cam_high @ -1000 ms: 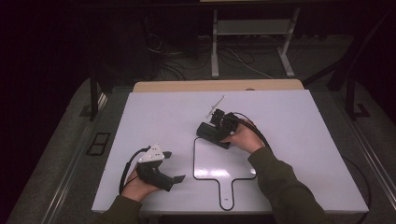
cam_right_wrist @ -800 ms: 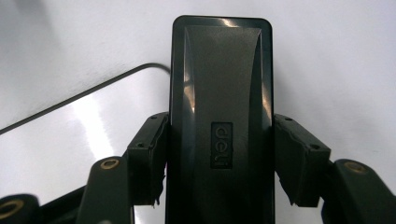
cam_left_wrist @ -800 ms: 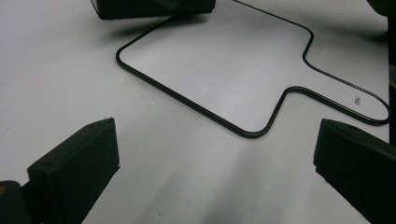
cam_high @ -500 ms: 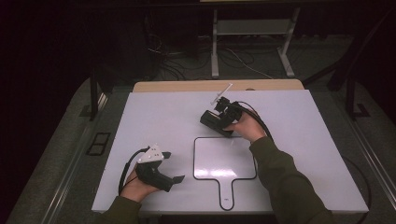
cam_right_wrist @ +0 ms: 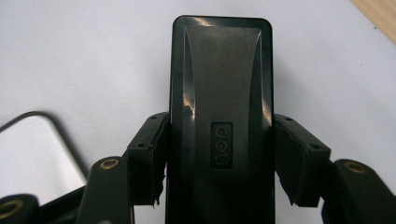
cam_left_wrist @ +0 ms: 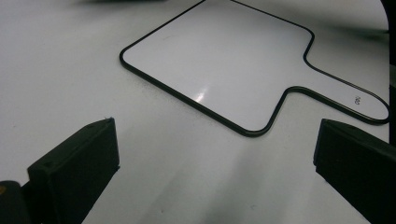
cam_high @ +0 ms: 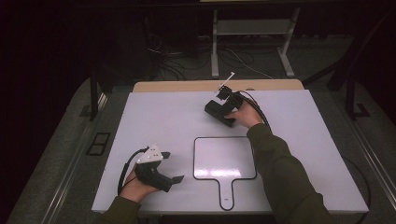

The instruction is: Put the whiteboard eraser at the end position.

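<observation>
The table [cam_high: 154, 121] is white, smooth and glossy, with a wooden strip along its far edge; the room behind is dark, with a metal stand and loose cables on the floor. A small whiteboard [cam_high: 224, 157] with a black rim lies flat near the table's near edge, handle toward the person. The right gripper [cam_high: 223, 108] is up by the far edge, right of centre, pinching a black eraser [cam_right_wrist: 219, 93] across its width, pads pressed on both long sides. The eraser looks light and rigid, a hard plastic shell, glossy on the flanks, so likely a bit slippery; the mid-length side grip it has now seems the sensible hold. Whether it touches the table I cannot tell. The left gripper [cam_high: 161, 169] rests near the near left corner, jaws spread wide with nothing between them.
</observation>
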